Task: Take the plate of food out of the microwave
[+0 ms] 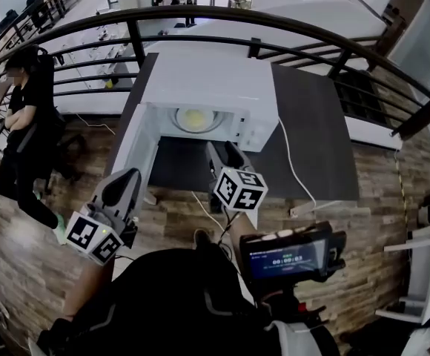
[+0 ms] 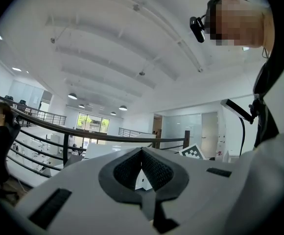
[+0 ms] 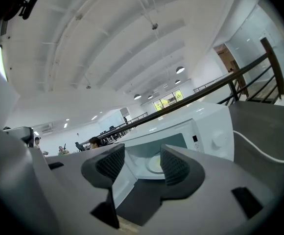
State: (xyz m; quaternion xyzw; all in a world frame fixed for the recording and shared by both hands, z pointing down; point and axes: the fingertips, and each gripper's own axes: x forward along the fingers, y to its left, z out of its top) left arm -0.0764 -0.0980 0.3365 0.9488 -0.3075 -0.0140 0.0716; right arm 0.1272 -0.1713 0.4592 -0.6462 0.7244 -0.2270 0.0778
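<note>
A white microwave point(image 1: 207, 80) stands on a dark table point(image 1: 311, 124) with its door point(image 1: 137, 147) swung open to the left. Inside it sits a plate of pale yellow food point(image 1: 195, 119), which the right gripper view shows as the plate point(image 3: 155, 164) through the gap between the jaws. My right gripper point(image 1: 226, 153) hovers over the table just in front of the cavity, apart from the plate. In its own view the right gripper point(image 3: 142, 163) is open and empty. My left gripper point(image 1: 122, 180) is beside the door's outer edge. Its own view shows the left gripper point(image 2: 142, 153) shut on nothing.
A white cable point(image 1: 293, 165) runs from the microwave across the table to its front edge. A black curved railing point(image 1: 200, 13) passes behind the table. A person in black point(image 1: 26, 117) stands at the far left. A screen device point(image 1: 289, 258) sits at my chest.
</note>
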